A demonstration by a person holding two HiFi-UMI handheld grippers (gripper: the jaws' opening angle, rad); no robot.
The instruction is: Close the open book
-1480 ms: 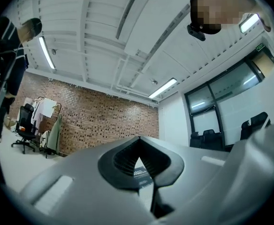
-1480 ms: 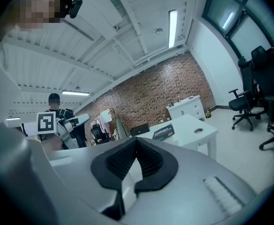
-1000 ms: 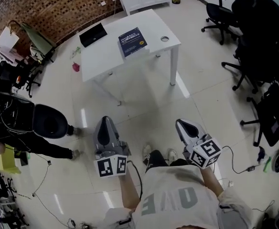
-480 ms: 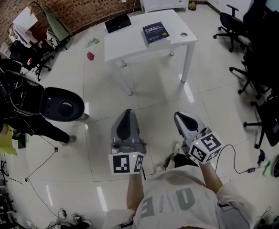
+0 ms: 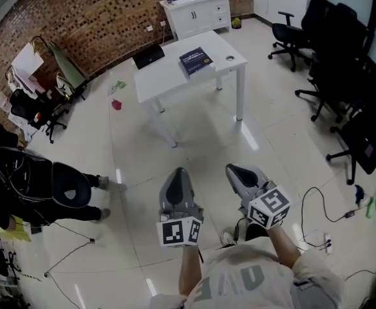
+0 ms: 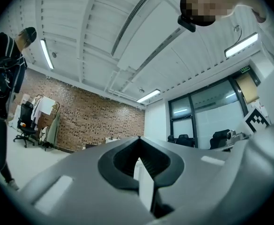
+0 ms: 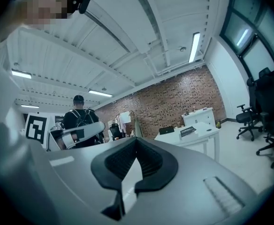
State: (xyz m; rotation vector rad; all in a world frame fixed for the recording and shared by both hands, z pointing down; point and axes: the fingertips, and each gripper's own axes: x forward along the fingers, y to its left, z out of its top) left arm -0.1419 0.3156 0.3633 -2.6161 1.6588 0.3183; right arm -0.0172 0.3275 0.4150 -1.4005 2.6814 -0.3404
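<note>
We hold two grippers low in front of us. The left gripper (image 5: 177, 174) and the right gripper (image 5: 233, 170) sit side by side, well apart from everything else. In each gripper's own view the jaws meet at their tips, leaving only a thin slit behind them, and neither gripper holds anything.

We count one book (image 5: 196, 58). It lies flat with its dark-blue cover up on the one white table (image 5: 169, 79), well ahead of both grippers. It sits toward the table's right end, between one flat black thing (image 5: 148, 56), perhaps a laptop, and one round hole (image 5: 230, 58) in the tabletop. Nothing rests on the book.

Behind the table, one white cabinet (image 5: 197, 15) stands against the brick wall (image 5: 91, 18). Small items stand on top of it, too small to tell. Black office chairs (image 5: 291, 24) crowd the right side. We can make out at least three, but the rest merge into one dark mass. One person (image 5: 27, 188) in black stands at the left, near a heap of bags and clothes by the wall.

A stretch of pale floor (image 5: 194, 140) lies between us and the table. On it we see one red scrap (image 5: 116, 104) and one green scrap (image 5: 119, 84) left of the table. Two runs of cable (image 5: 329, 221) trail near our feet, one on each side.
</note>
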